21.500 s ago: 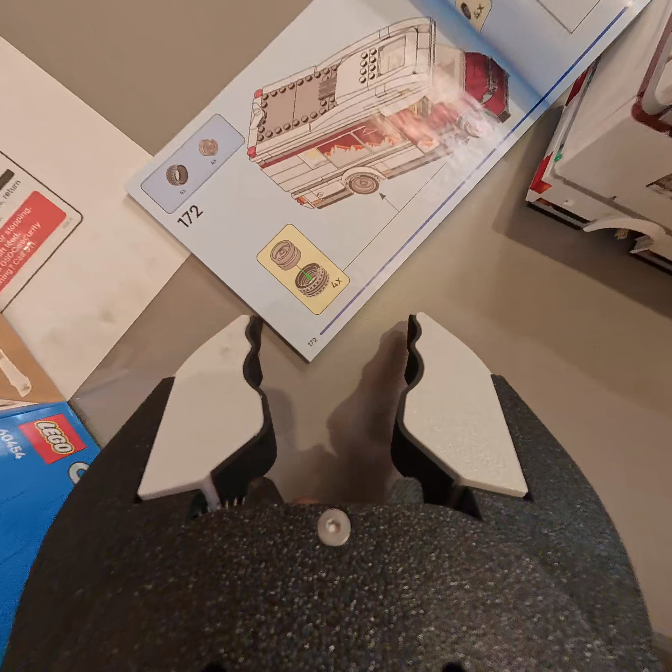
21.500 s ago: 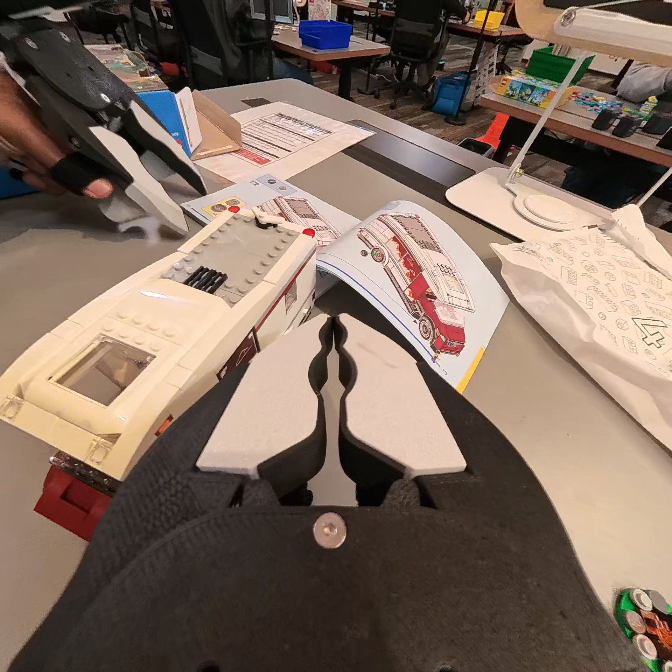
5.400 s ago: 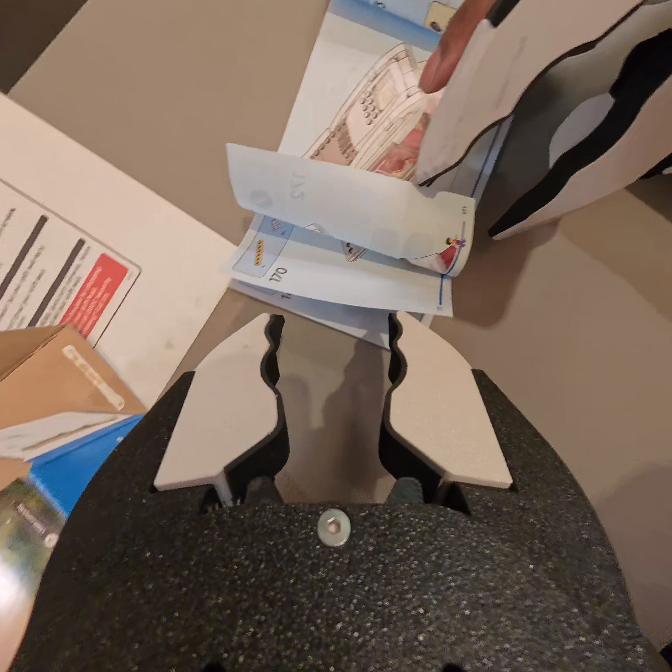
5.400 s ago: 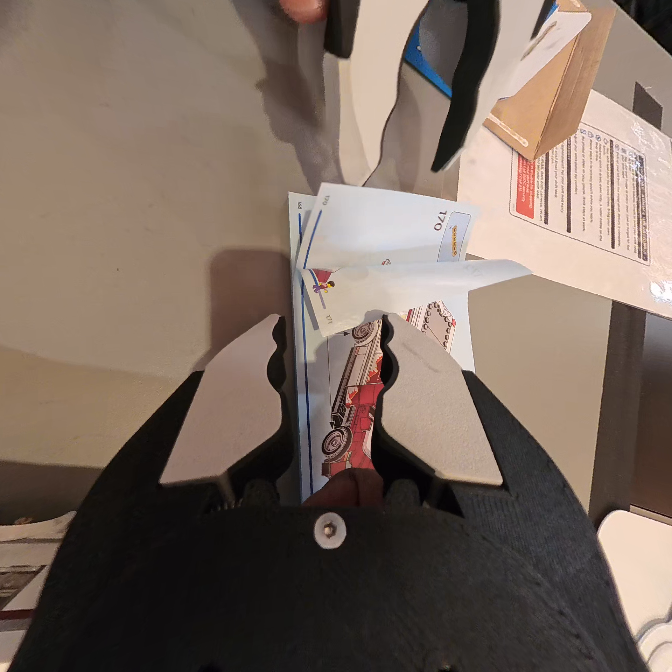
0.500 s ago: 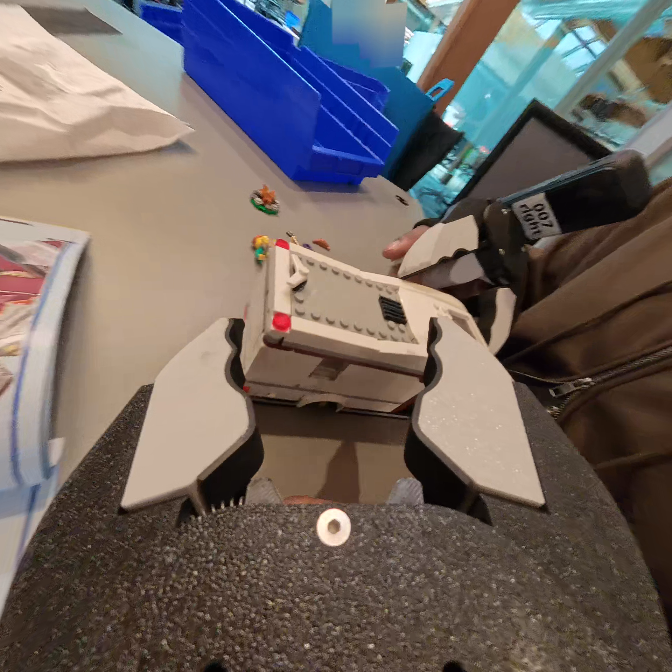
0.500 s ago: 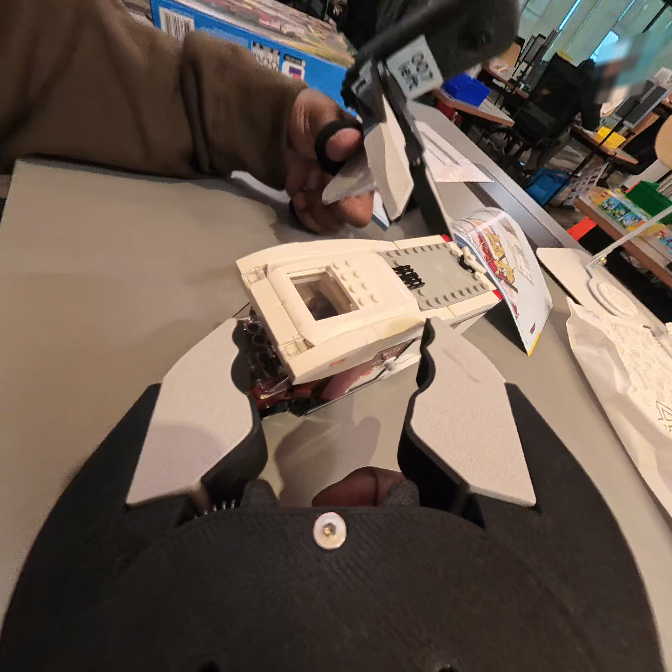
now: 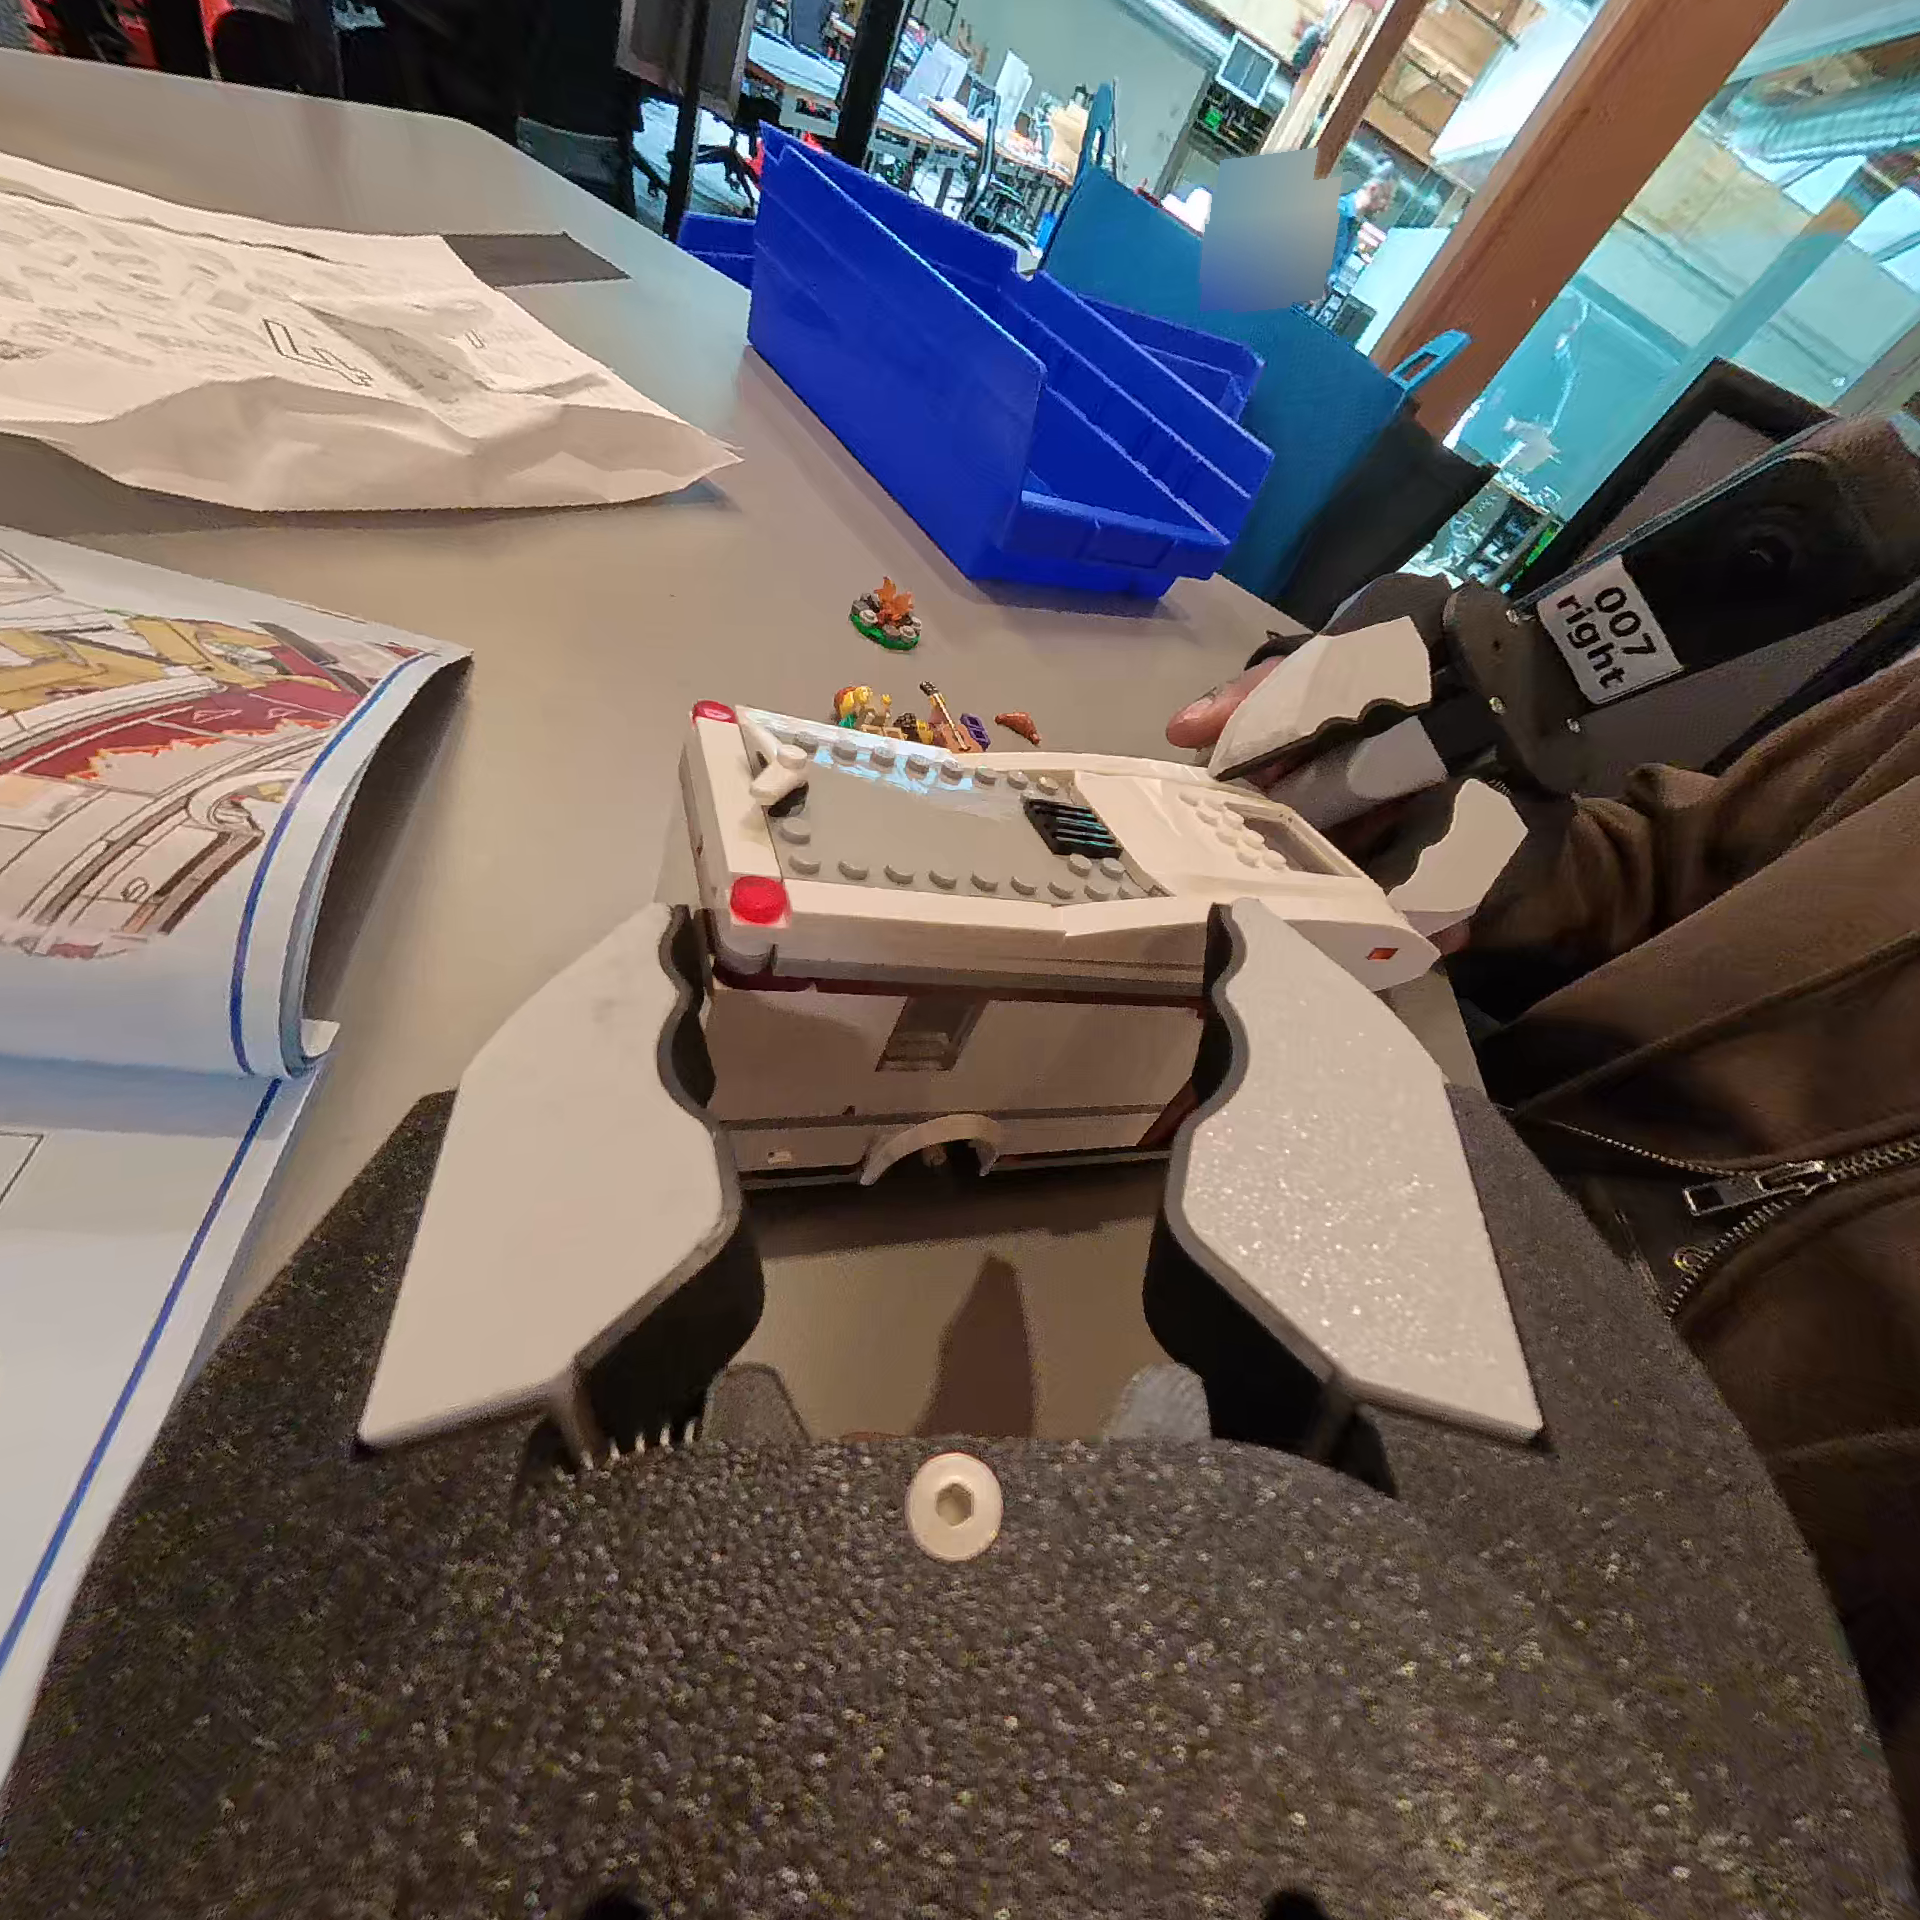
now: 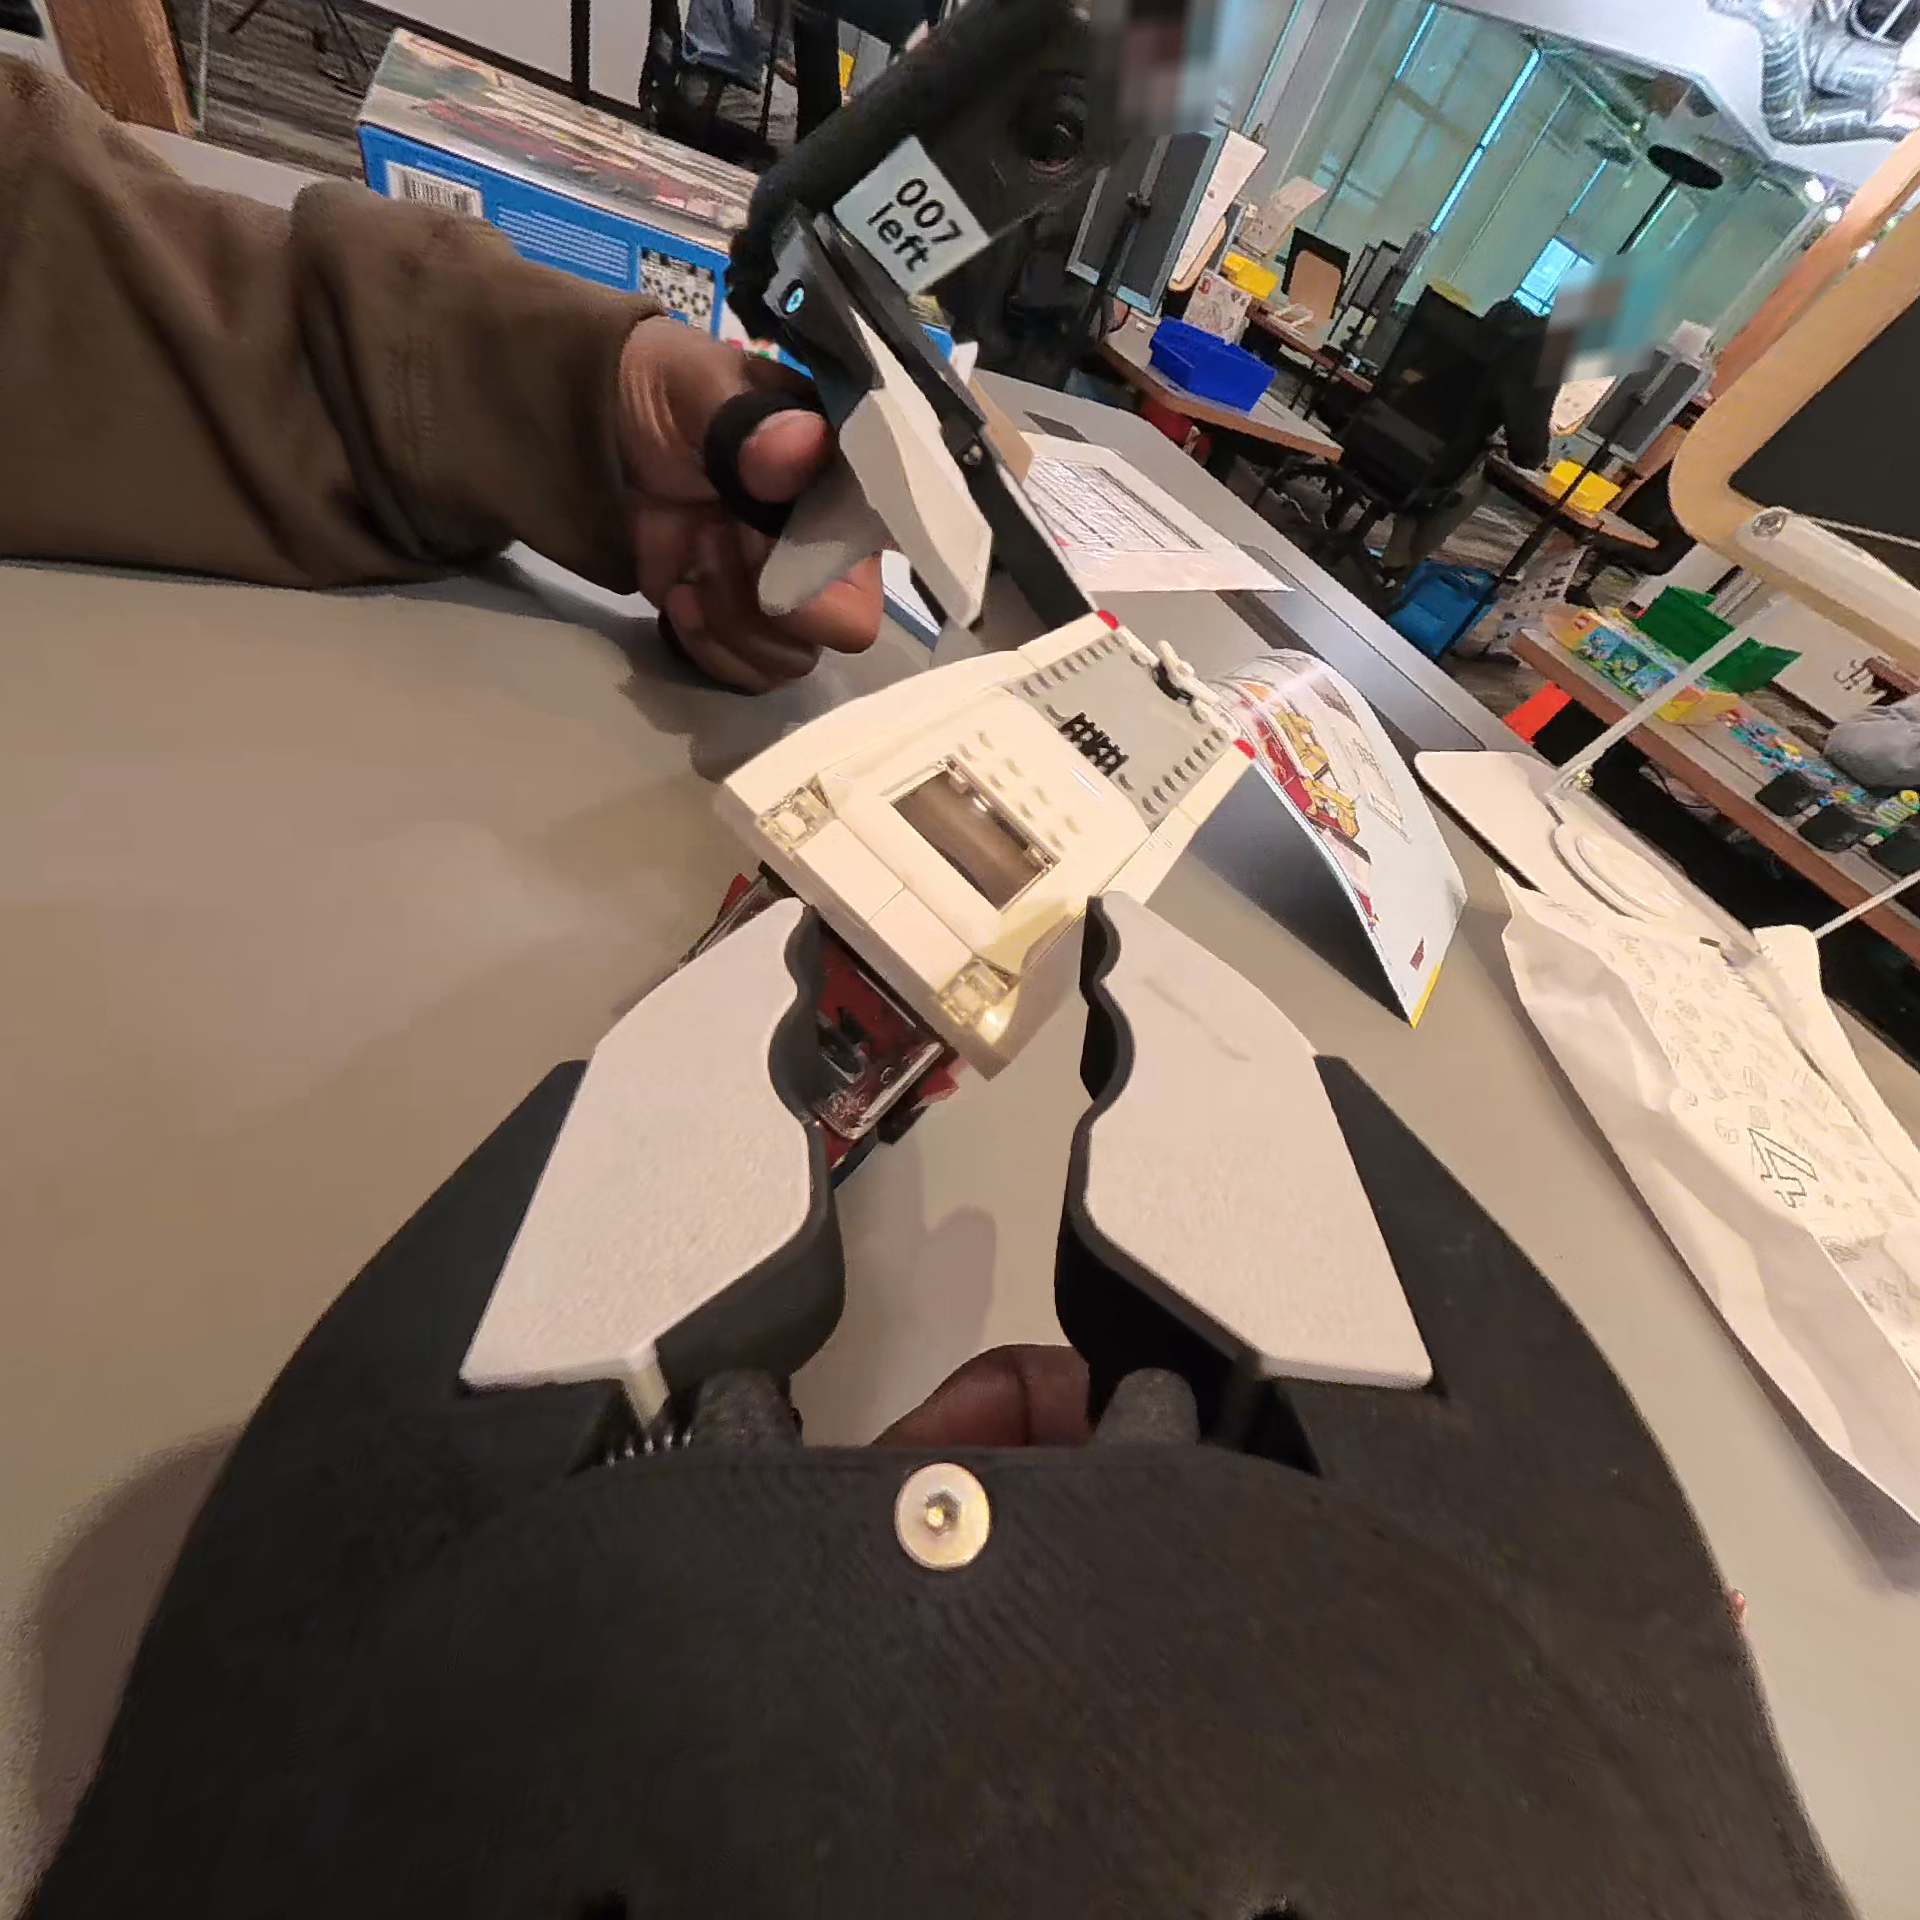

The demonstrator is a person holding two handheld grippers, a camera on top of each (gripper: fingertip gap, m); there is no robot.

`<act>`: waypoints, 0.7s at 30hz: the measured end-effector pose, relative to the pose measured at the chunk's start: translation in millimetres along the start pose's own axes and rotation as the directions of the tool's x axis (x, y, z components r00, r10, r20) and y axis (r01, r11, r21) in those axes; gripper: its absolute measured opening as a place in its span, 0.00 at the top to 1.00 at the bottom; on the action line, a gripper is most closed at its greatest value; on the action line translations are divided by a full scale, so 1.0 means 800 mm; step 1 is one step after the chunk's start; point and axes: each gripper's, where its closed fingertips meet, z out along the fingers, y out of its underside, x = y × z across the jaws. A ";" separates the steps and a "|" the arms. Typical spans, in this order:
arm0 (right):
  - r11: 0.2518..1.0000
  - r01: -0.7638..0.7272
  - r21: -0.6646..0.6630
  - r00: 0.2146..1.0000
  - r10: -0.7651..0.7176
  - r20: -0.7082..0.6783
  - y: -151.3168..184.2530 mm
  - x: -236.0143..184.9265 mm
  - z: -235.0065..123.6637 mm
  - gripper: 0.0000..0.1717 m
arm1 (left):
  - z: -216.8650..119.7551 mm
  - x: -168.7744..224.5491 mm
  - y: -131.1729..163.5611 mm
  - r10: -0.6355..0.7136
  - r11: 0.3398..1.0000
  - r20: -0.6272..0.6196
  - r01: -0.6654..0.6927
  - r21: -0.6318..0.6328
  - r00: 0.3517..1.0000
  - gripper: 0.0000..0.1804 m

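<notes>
Brick van (image 7: 966, 862): light, stiff, sheds pieces; take its solid side walls. Your right gripper (image 8: 945, 920) clamps the cab; left gripper (image 7: 945, 920) jaws straddle the tail, contact unclear.

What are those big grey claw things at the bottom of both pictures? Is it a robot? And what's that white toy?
It is no robot. A person holds a grabbing tool in each hand, and each tool carries a camera that looks along its two jaws. So one picture is the left tool's view and the other is the right tool's.

On the grey table stands a white toy van built from bricks. Near it lie an open booklet, a white paper bag, blue bins and some tiny toy bits.

The right jaws have the van's front between them and seem to grip it. The left jaws stand wide open at its back end.
</notes>
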 end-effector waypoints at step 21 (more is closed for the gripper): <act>0.994 0.091 -0.064 0.989 -0.097 -0.108 0.012 0.009 -0.001 0.73 | -0.017 -0.003 0.020 0.039 0.999 0.194 -0.032 -0.044 0.980 0.50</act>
